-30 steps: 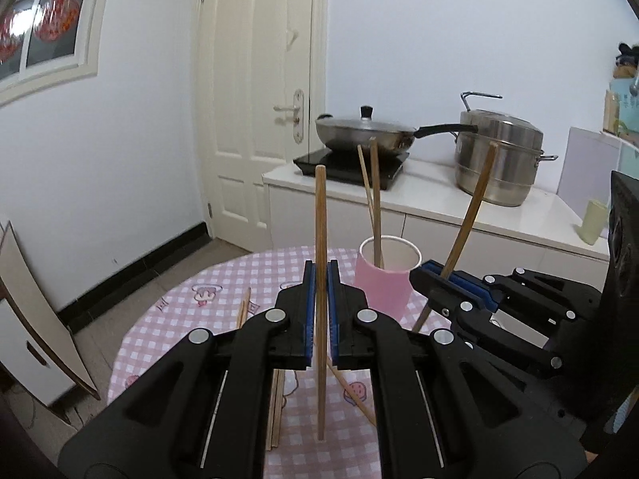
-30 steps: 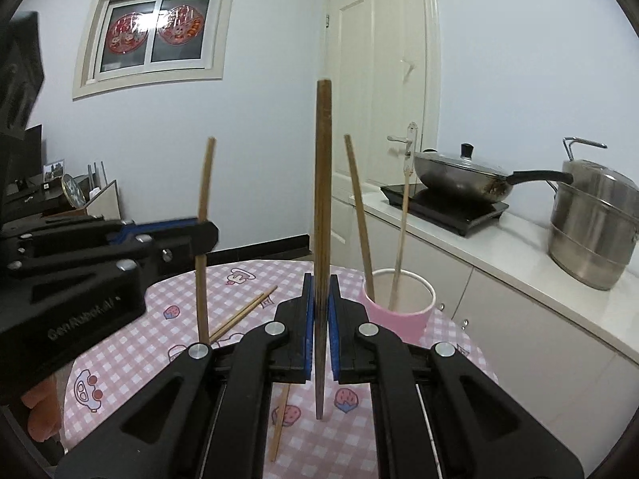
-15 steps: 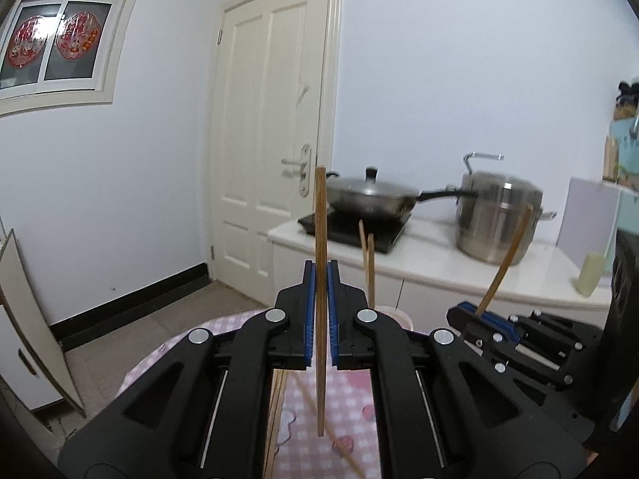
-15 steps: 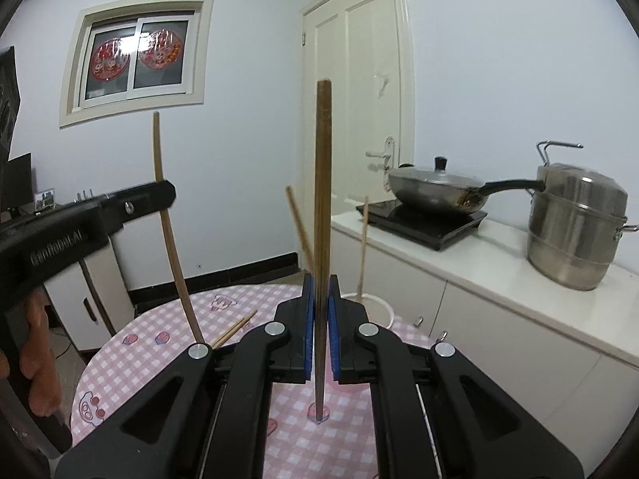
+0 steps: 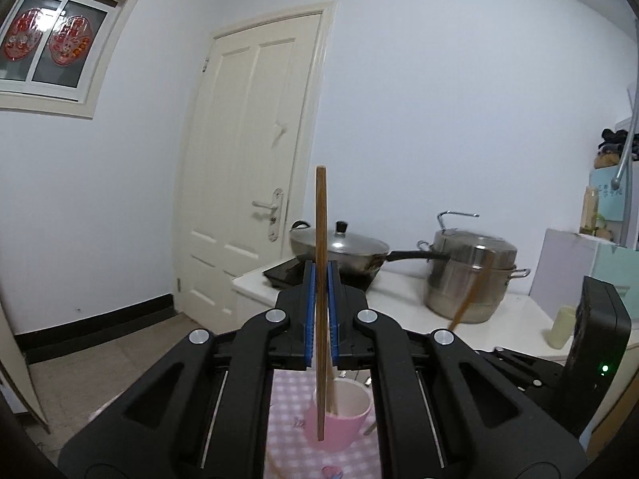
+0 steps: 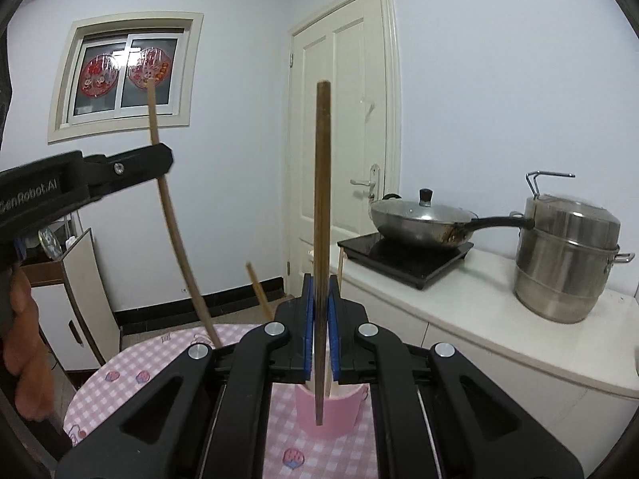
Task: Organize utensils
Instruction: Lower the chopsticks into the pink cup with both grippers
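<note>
Standing upright: both clamped chopsticks [image 5: 320, 303]

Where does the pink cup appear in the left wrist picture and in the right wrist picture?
Left wrist view: the pink cup sits at bottom centre, seen between the black arms of the left gripper, behind its held chopstick.
Right wrist view: the cup is again at bottom centre, below the jaws of the right gripper.
Shared landmark: the lidded wok on the counter.
</note>
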`<state>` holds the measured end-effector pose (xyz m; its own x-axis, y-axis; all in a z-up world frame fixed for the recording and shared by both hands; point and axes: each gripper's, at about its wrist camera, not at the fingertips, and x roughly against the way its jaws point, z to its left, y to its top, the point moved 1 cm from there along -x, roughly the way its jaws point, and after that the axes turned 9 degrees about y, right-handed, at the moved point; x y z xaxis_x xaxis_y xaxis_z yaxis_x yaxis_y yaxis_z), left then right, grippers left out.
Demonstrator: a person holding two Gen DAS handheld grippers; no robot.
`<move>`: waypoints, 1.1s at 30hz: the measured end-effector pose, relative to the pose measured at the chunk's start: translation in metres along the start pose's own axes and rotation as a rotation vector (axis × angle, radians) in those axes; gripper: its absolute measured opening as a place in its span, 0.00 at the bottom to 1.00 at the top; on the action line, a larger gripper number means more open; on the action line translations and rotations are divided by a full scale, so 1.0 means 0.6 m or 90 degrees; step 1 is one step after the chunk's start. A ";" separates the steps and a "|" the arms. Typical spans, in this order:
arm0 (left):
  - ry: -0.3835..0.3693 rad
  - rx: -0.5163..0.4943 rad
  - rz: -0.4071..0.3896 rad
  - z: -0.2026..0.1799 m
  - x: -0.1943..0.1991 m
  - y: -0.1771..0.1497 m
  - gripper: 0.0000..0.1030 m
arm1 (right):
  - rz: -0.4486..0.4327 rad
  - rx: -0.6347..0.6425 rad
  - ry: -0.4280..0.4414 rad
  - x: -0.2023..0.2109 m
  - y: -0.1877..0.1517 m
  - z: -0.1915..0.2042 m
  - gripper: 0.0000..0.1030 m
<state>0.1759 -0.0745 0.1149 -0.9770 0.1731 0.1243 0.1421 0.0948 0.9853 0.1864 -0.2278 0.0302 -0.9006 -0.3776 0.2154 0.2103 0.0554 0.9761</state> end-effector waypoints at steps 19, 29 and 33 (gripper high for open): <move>-0.005 0.023 0.009 -0.057 -0.108 -0.065 0.06 | -0.008 -0.020 -0.035 -0.068 -0.009 -0.061 0.04; 0.012 -0.020 0.058 -0.068 -0.149 -0.112 0.06 | 0.033 -0.062 -0.019 -0.090 -0.050 -0.086 0.05; 0.012 -0.035 0.069 -0.069 -0.157 -0.125 0.06 | 0.041 -0.063 -0.016 -0.095 -0.058 -0.085 0.04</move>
<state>0.2505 -0.1382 0.0343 -0.9591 0.1612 0.2327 0.2393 0.0228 0.9707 0.2500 -0.2554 -0.0176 -0.8927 -0.3534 0.2798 0.3038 -0.0134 0.9526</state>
